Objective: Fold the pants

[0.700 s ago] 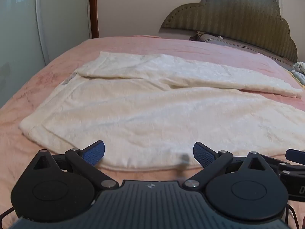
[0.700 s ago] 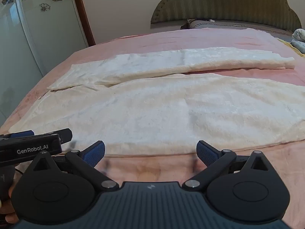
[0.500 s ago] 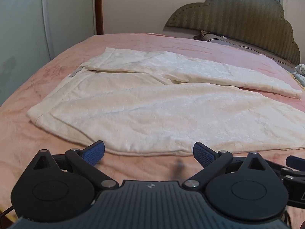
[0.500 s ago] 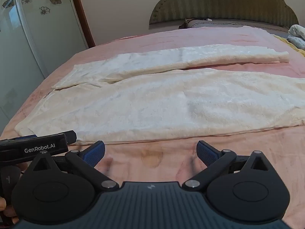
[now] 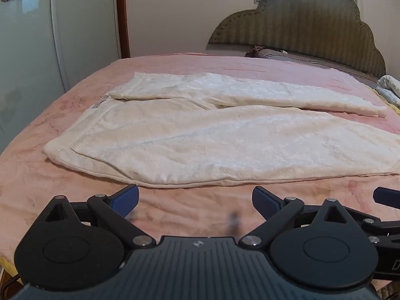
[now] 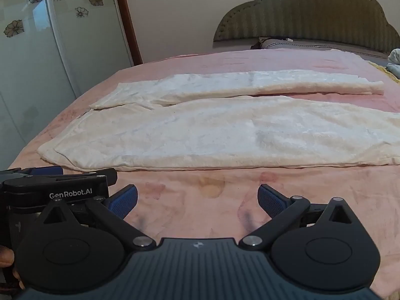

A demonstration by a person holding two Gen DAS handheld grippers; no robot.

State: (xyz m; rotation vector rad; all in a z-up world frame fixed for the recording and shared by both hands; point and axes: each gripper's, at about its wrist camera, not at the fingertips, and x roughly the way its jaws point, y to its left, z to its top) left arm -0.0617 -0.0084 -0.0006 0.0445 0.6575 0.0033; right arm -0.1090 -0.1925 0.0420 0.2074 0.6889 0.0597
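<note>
Cream-white pants point(image 5: 212, 140) lie spread flat on the pink bed, waistband to the left, both legs running right; they also show in the right wrist view point(image 6: 225, 135). My left gripper point(image 5: 195, 200) is open and empty, just short of the near leg's hem edge, above the blanket. My right gripper point(image 6: 197, 200) is open and empty, a little back from the near leg's edge. The left gripper's body point(image 6: 57, 187) shows at the left of the right wrist view, beside the right gripper.
The pink blanket point(image 5: 37, 150) covers the bed. A padded green headboard point(image 5: 312, 25) and a dark pillow point(image 5: 270, 52) stand at the far end. Folded cloth point(image 5: 390, 87) lies at the right edge. A glass wardrobe door point(image 6: 37, 62) stands left of the bed.
Both grippers have pulled back and risen from the pants; more pink blanket now shows between the fingers and the near leg's edge. Both stay open.
</note>
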